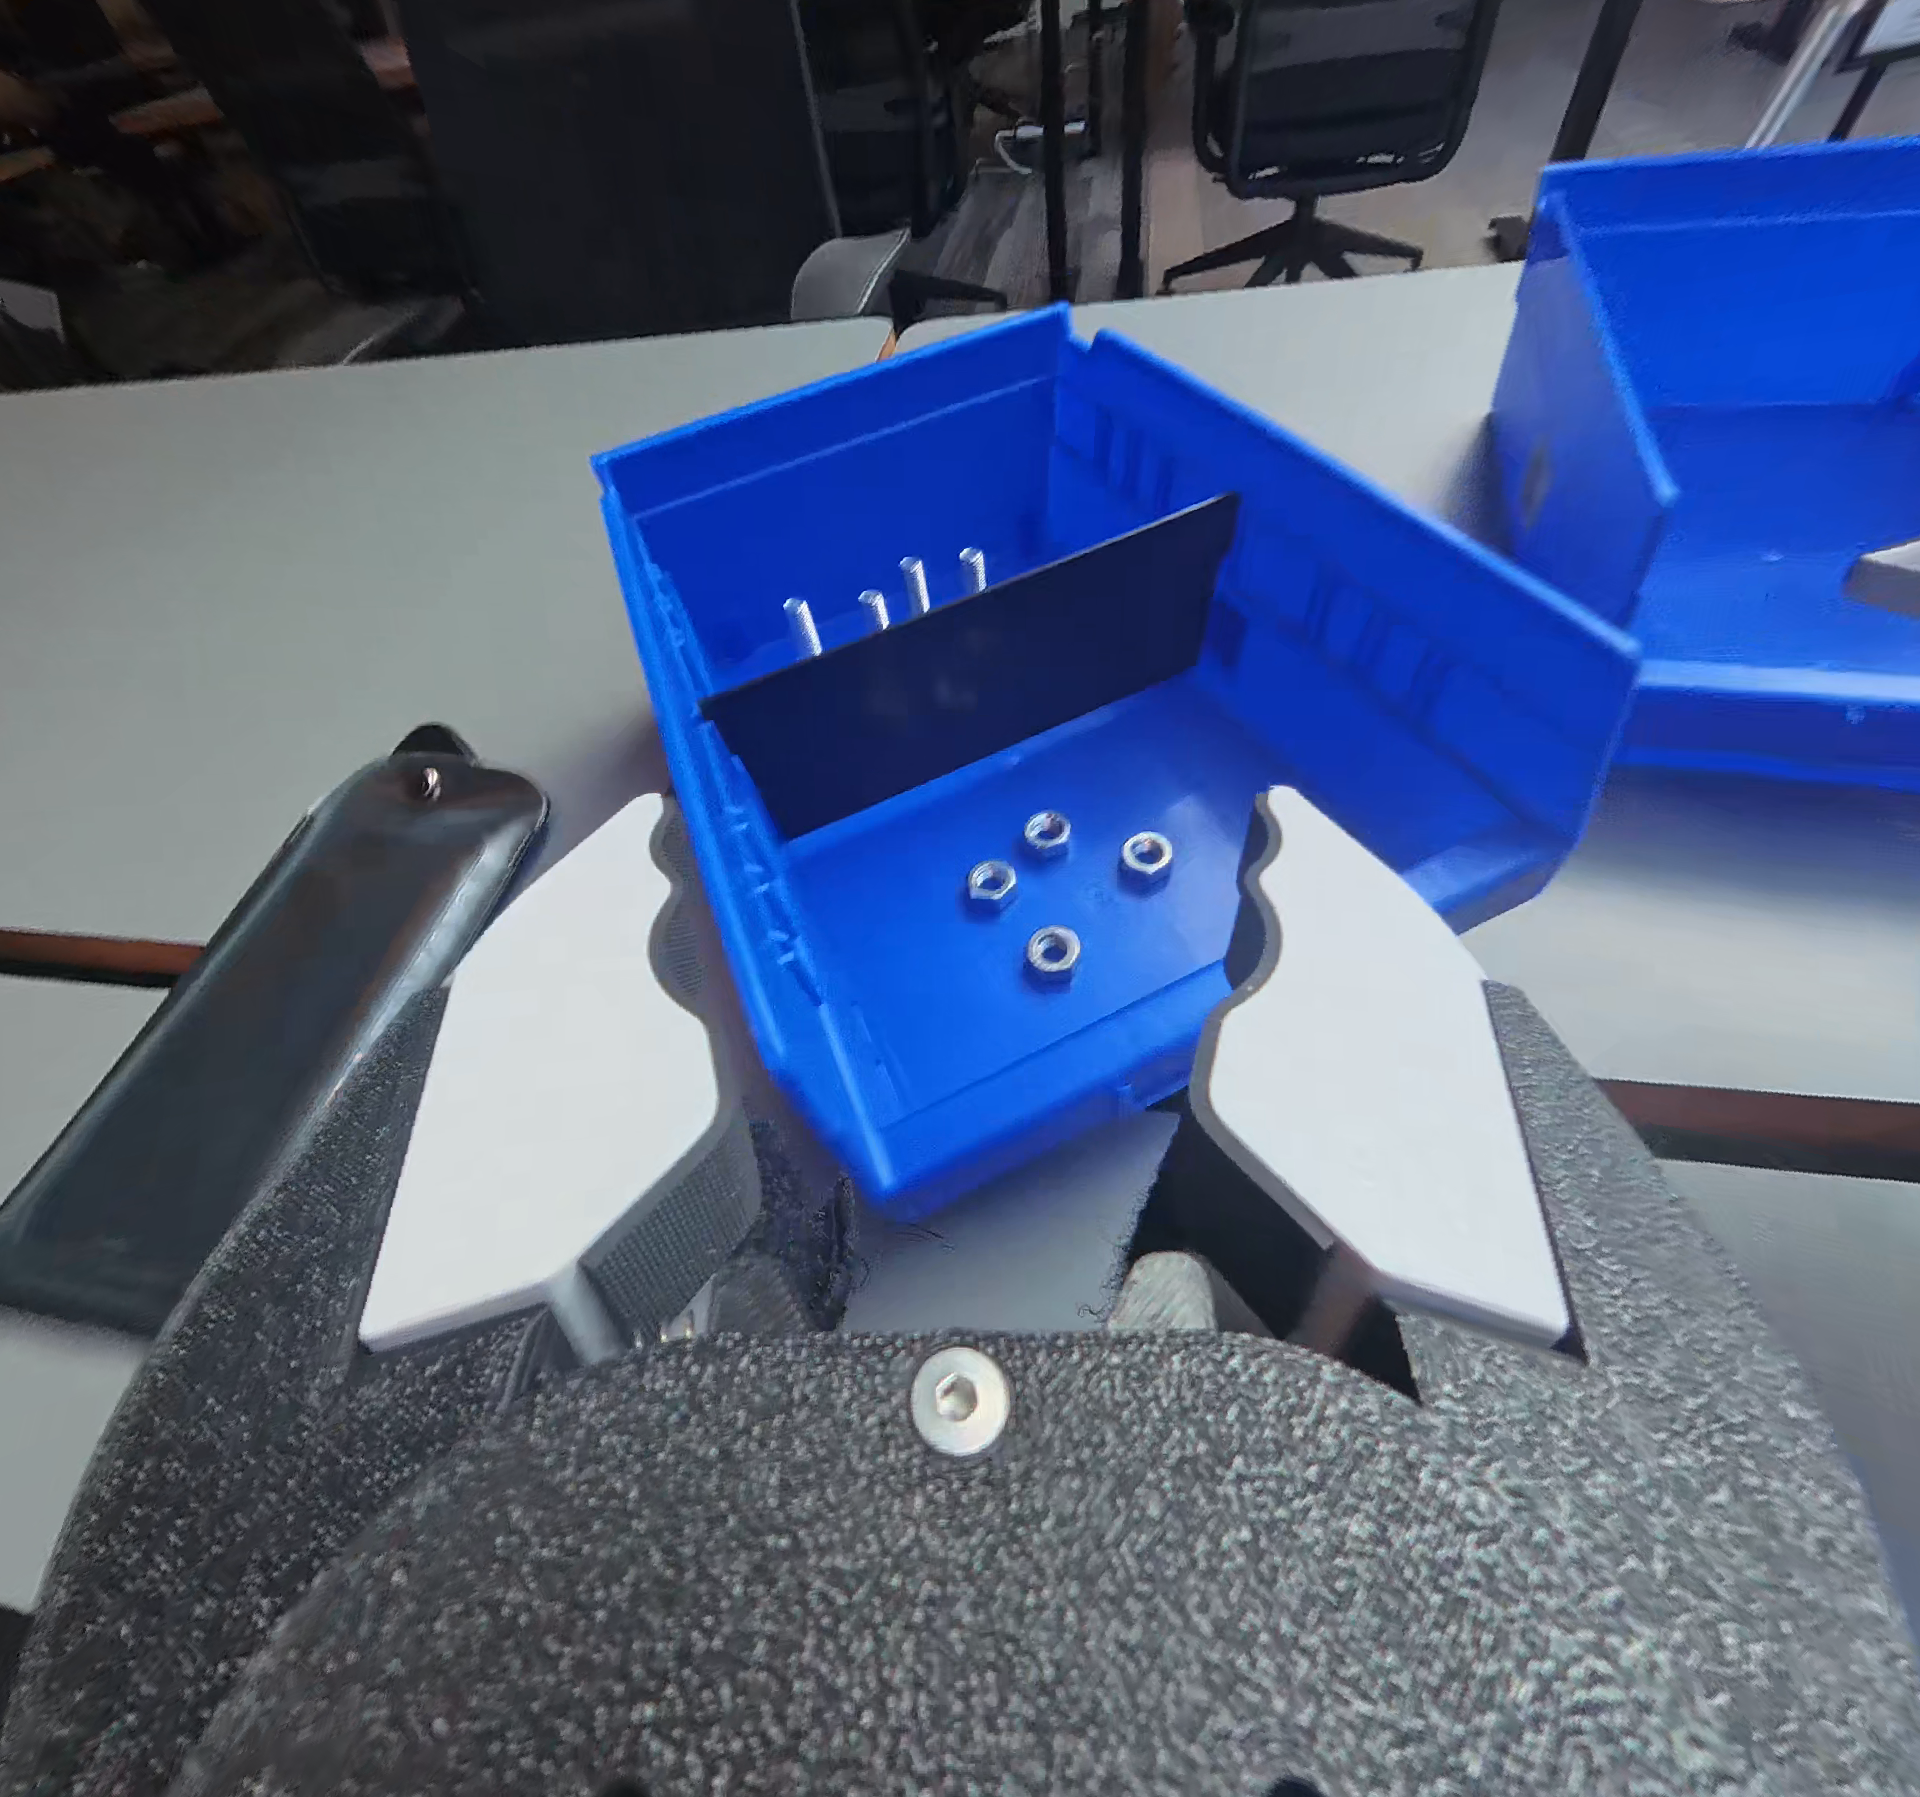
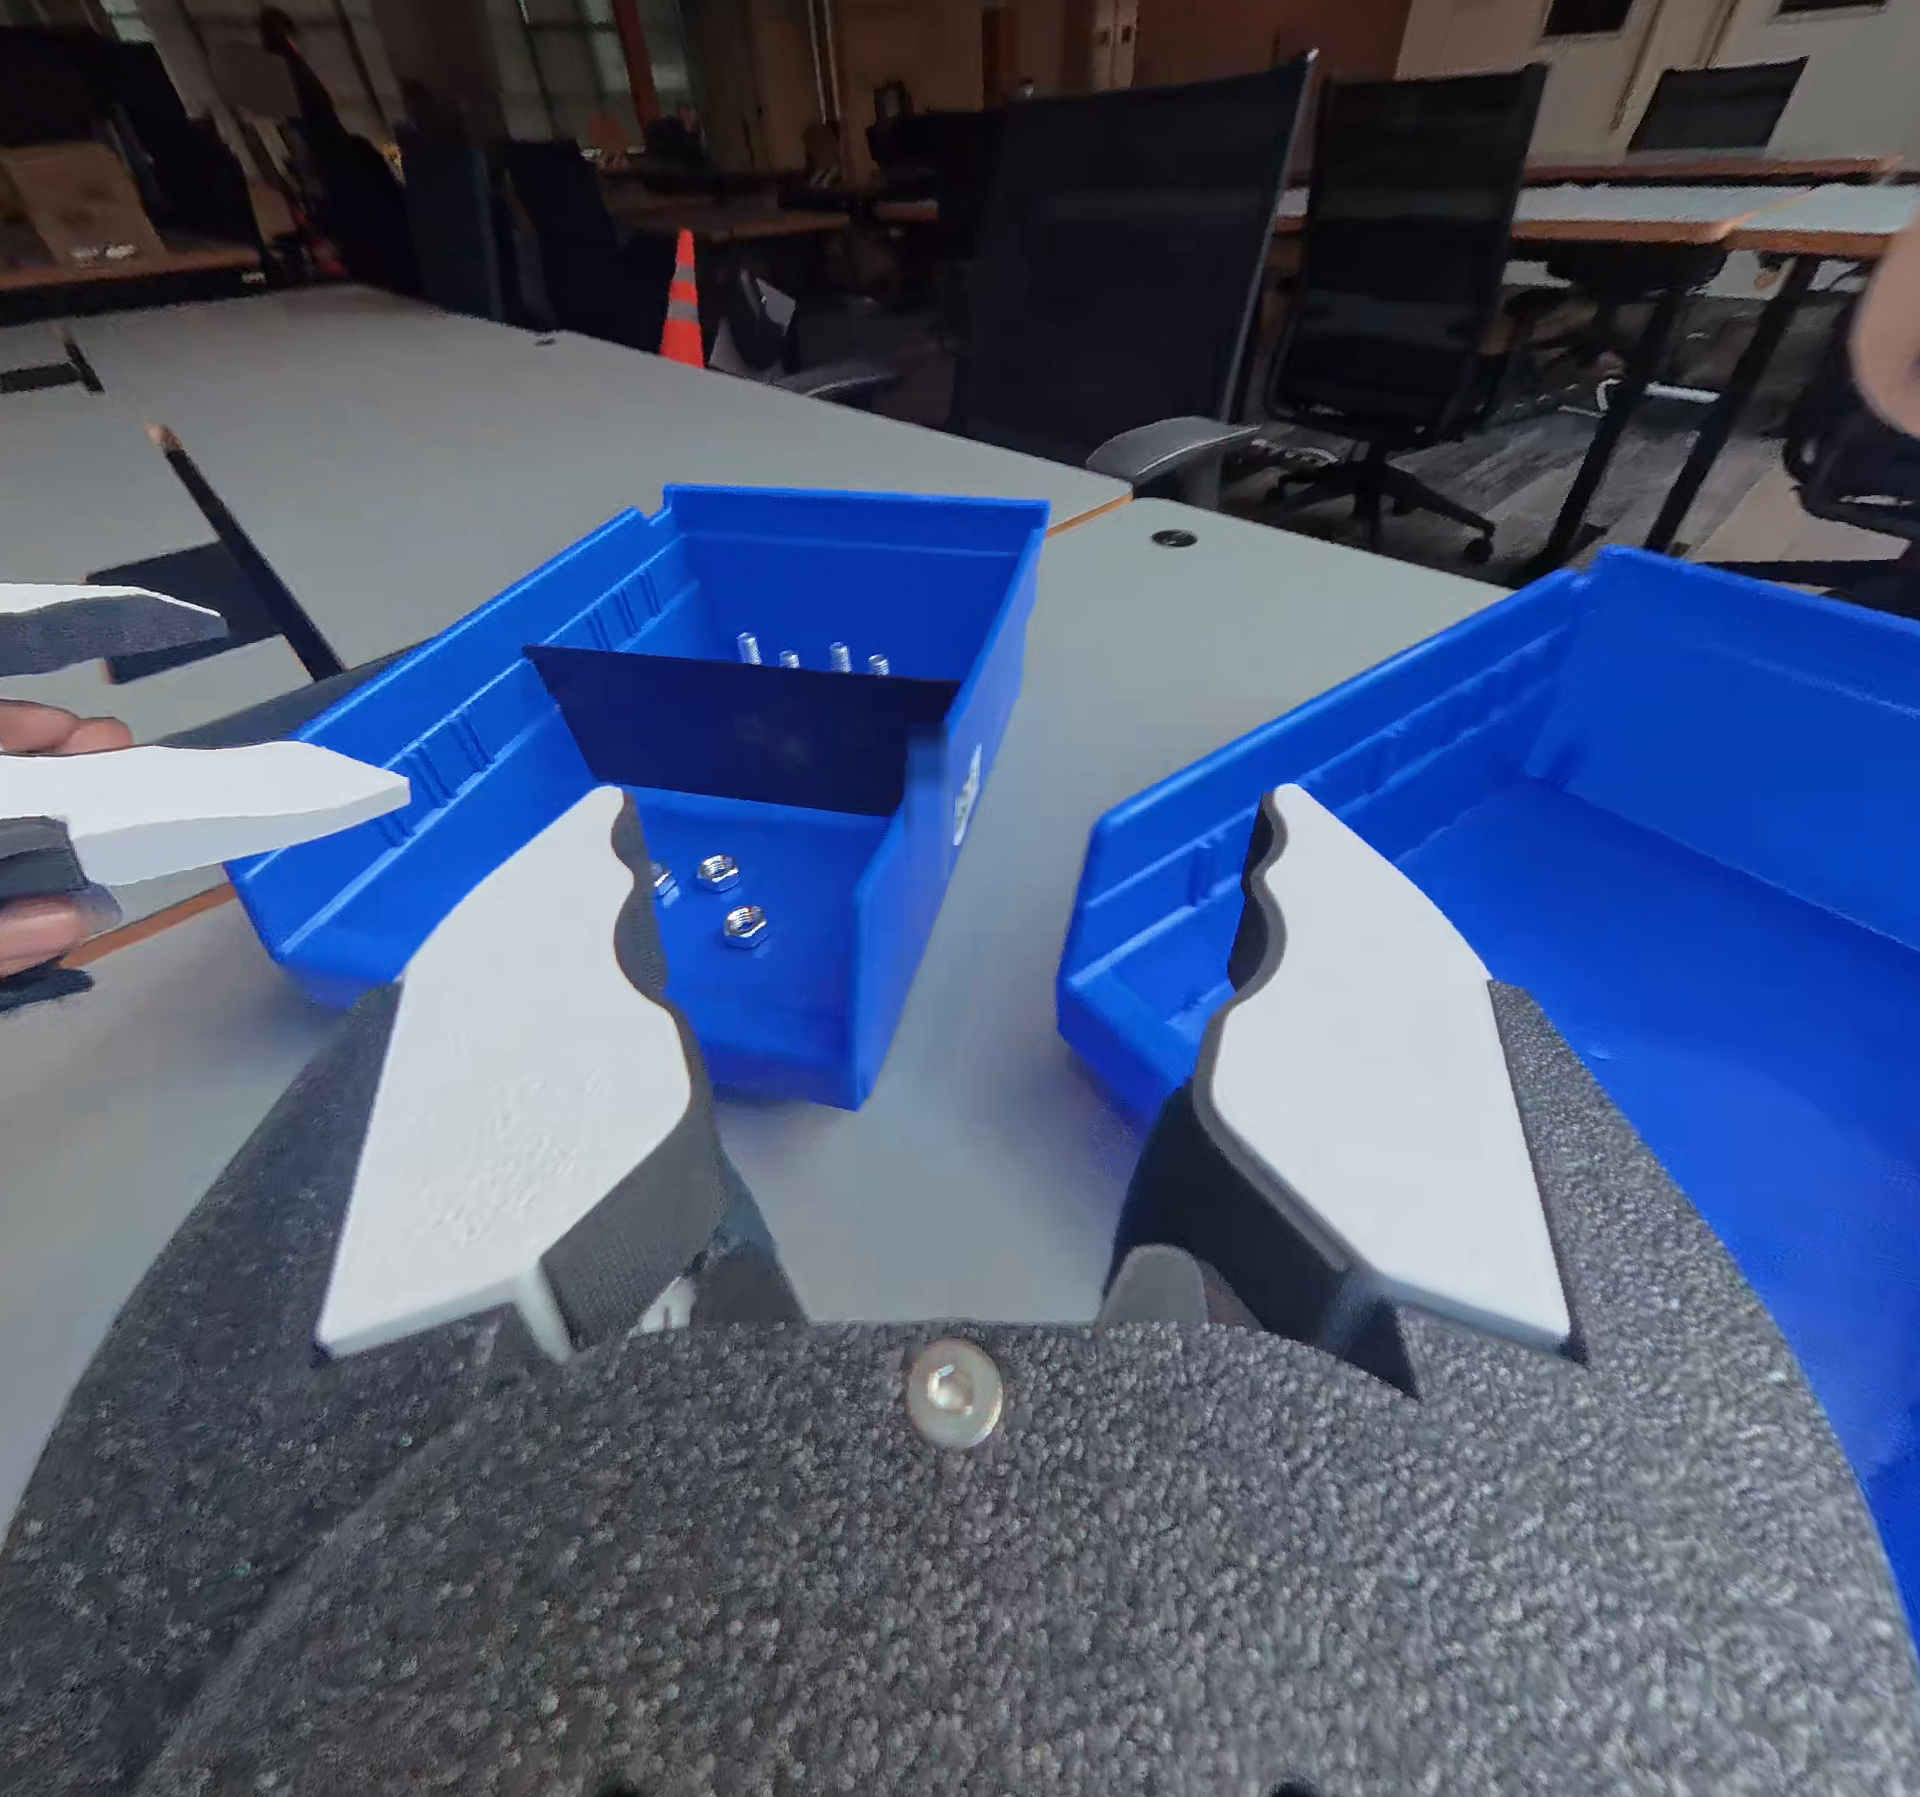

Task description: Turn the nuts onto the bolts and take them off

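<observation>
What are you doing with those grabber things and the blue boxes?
A person holds two grippers over a grey table. Both the left gripper and the right gripper are open and hold nothing. In the divided blue bin, four loose nuts lie in the near compartment. Four bolts stand upright behind the black divider. No nut is on a bolt yet. A second blue bin sits to the right.
</observation>
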Demonstrator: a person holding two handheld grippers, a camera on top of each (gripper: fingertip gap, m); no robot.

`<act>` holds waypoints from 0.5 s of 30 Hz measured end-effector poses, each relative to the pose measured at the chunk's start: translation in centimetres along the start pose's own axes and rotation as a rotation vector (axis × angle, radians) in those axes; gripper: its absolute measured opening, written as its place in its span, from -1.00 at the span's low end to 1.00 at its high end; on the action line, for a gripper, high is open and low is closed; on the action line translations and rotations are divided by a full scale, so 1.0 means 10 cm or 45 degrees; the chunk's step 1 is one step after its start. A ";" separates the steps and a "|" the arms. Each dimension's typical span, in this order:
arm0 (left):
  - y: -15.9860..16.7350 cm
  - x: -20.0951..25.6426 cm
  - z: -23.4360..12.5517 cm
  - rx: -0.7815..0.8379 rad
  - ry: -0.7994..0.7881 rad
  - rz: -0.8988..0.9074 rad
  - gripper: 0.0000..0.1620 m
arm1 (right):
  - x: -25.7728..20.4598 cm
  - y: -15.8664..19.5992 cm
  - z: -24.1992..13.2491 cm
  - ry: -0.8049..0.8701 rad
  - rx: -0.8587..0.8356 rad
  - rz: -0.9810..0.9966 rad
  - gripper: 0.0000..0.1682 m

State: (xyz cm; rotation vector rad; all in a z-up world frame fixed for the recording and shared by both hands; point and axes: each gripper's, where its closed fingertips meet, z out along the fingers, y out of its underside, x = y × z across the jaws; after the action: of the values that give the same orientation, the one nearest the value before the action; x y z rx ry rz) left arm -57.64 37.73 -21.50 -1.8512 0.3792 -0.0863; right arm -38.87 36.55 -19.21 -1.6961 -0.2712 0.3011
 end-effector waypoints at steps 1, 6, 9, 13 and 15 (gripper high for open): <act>-0.10 0.12 -0.01 0.032 0.022 0.018 0.25 | 0.14 -0.06 -0.15 0.041 0.035 0.007 0.29; -0.49 0.97 0.10 0.142 0.251 0.110 0.20 | 1.14 0.00 -0.84 0.365 0.039 0.001 0.33; -0.59 1.34 0.35 0.127 0.274 0.258 0.10 | 1.67 0.15 -1.10 0.521 -0.022 0.032 0.30; -0.62 1.70 0.81 -0.040 0.356 0.453 0.04 | 2.04 0.38 -1.14 0.583 -0.174 0.080 0.26; -0.61 1.79 1.05 -0.143 0.379 0.520 -0.04 | 2.07 0.46 -1.05 0.552 -0.247 0.099 0.23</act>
State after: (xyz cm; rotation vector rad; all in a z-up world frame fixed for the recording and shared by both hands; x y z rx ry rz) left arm -36.84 43.58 -21.40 -1.8374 0.9784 -0.0616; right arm -15.77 33.37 -23.20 -1.9169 0.0907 -0.0426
